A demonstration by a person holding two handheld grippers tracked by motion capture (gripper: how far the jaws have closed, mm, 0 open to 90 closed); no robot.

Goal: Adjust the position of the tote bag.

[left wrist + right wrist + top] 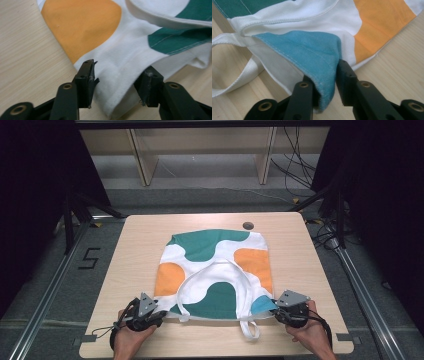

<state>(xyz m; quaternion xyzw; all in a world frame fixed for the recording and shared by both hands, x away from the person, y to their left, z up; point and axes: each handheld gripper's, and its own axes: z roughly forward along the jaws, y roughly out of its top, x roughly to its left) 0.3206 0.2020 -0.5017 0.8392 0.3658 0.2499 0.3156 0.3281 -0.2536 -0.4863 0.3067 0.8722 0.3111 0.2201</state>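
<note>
A cloth tote bag (pixel 215 251) with green, orange, white and blue patches lies flat in the middle of the wooden table (pixel 135 250). My left gripper (pixel 166 312) is at the bag's near left corner. Its jaws are open, and the white corner (pixel 117 75) lies loosely on the table between them (pixel 116 83). My right gripper (pixel 274 307) is at the near right corner. It is shut on the folded blue corner (pixel 312 50), which stands raised off the table between the jaws (pixel 324 83). A hand holds each gripper.
One white handle (pixel 214 269) lies looped on top of the bag. The other handle (pixel 251 330) trails off its near edge toward the table's front edge. A dark round hole (pixel 248 225) sits in the table behind the bag. Wooden shelving (pixel 200 150) and cables lie beyond.
</note>
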